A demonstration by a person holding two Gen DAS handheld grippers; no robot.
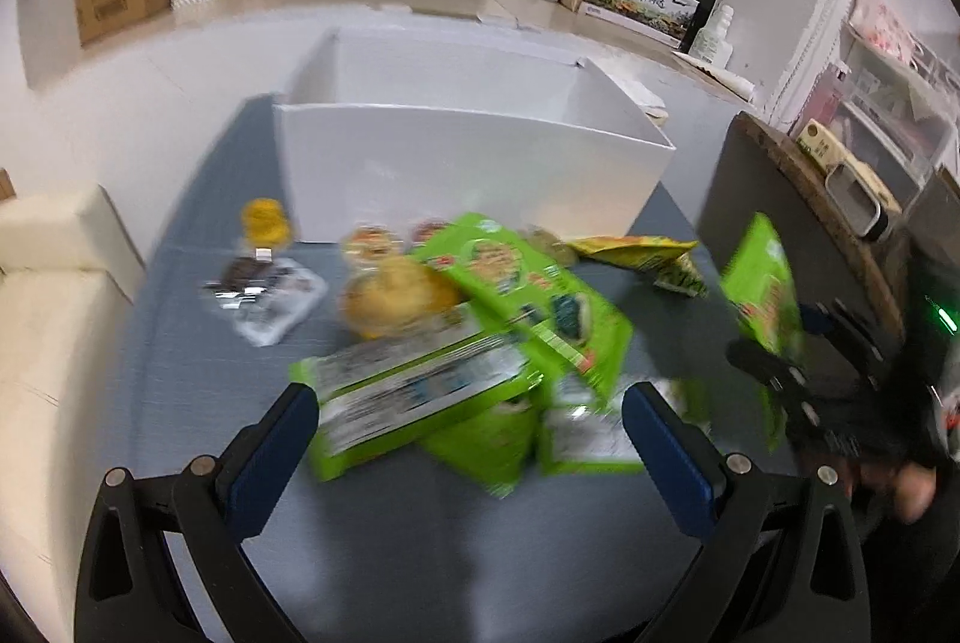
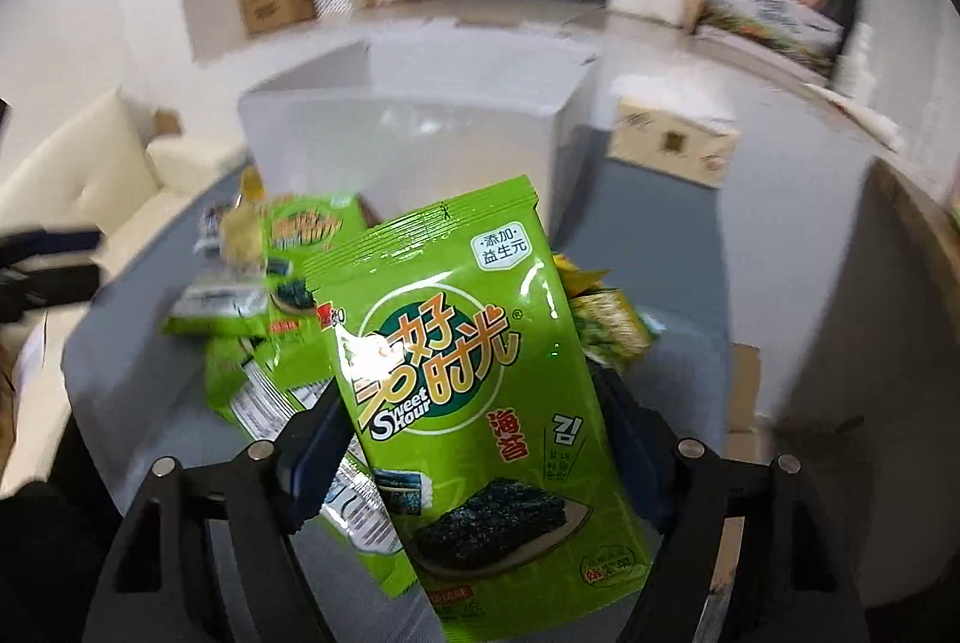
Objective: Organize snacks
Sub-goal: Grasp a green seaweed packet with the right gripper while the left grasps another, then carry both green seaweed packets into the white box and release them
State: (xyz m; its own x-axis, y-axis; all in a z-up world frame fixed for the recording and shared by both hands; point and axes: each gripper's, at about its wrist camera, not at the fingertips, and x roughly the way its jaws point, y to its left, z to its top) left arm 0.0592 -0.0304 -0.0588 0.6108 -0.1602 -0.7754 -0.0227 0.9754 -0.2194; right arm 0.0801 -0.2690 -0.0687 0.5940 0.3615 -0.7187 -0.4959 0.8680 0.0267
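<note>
So the right tool (image 2: 474,439) has its two blue-padded fingers clamped on a glossy green seaweed snack packet (image 2: 474,385), the one with "Sweet Hour" printed on the front and a picture of dark seaweed sheets near the bottom. The packet stands more or less upright between the fingers, tilted a bit to the left, and it's lifted off the grey counter (image 2: 672,379). From the left wrist view you can see that same packet (image 1: 762,295) off to the right, held up in the air in the black tool (image 1: 780,379).

The left tool (image 1: 471,421) is spread wide with nothing between its blue pads (image 1: 273,457), sitting just in front of a messy pile of green seaweed packets (image 1: 468,361). Several of them overlap, some face up, some showing the white label side. Behind the pile there's a round yellowish bun in clear wrap (image 1: 393,295), a couple of small cups with printed lids (image 1: 372,241), a yellow-green chip bag (image 1: 642,256) to the right, a dark-and-white wrapped snack (image 1: 270,292) to the left, and a small yellow-orange item (image 1: 264,220) near it, too blurry to identify.

Further back on the counter sits a big open white box (image 1: 468,163). A cream sofa (image 1: 54,313) is off to the left.
</note>
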